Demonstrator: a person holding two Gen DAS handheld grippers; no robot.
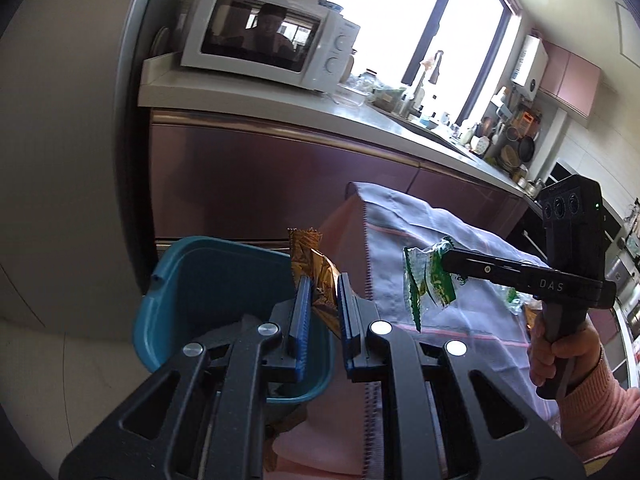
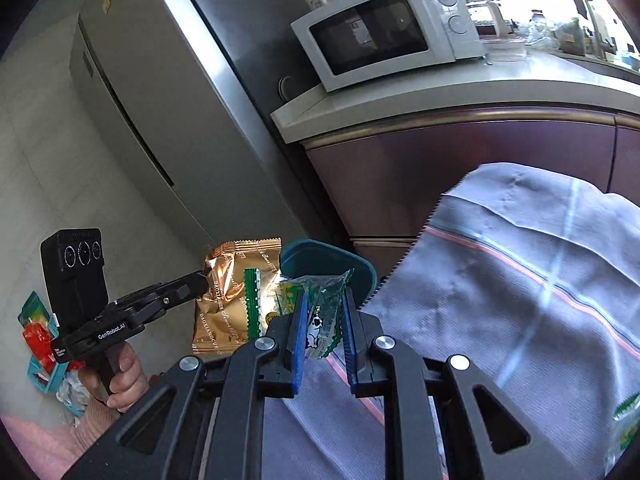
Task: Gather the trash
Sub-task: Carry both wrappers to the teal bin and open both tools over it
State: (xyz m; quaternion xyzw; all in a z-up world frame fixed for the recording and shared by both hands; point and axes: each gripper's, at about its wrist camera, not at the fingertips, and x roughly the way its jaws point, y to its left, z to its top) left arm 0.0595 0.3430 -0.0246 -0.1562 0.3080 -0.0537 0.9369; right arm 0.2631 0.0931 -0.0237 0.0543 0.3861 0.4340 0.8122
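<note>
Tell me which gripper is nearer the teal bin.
Left. The left gripper holds the gold wrapper right at the teal bin rim, partly over it. The right gripper, holding the green wrapper, sits farther off over the tablecloth.

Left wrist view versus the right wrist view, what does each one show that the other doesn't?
Only the left wrist view shows the sink and window. Only the right wrist view shows the fridge and floor litter. Both show the left claw shut on the gold wrapper, the right claw shut on the green wrapper, the teal bin, the microwave and the grey cloth.
</note>
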